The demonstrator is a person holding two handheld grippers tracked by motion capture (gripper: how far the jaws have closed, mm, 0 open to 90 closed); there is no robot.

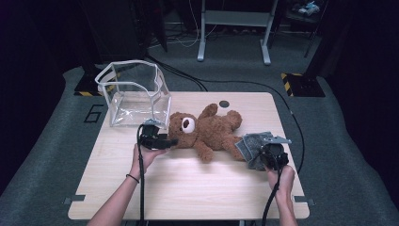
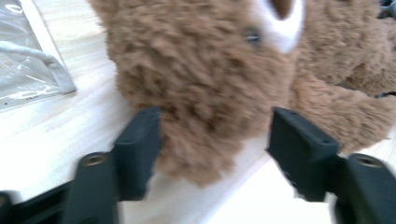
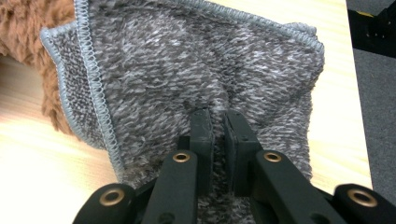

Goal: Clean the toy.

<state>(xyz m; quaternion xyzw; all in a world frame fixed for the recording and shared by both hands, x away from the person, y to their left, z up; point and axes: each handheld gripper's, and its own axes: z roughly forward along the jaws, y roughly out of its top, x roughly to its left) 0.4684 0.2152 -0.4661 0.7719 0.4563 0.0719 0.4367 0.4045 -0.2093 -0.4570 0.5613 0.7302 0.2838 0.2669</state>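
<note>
Teddy bear [image 2: 205, 84] head sits between the open left claw [image 2: 212, 140]; right claw [image 3: 218, 135] pinches grey towel [image 3: 187, 70]

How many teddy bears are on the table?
1. The brown teddy bear lies mid-table, its head beside the clear bag, its feet by the grey cloth. None seems hidden.

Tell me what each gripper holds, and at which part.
The right gripper pinches a fold in the middle of the grey cloth. The left gripper holds nothing; its jaws stand open around the teddy bear's head.
</note>
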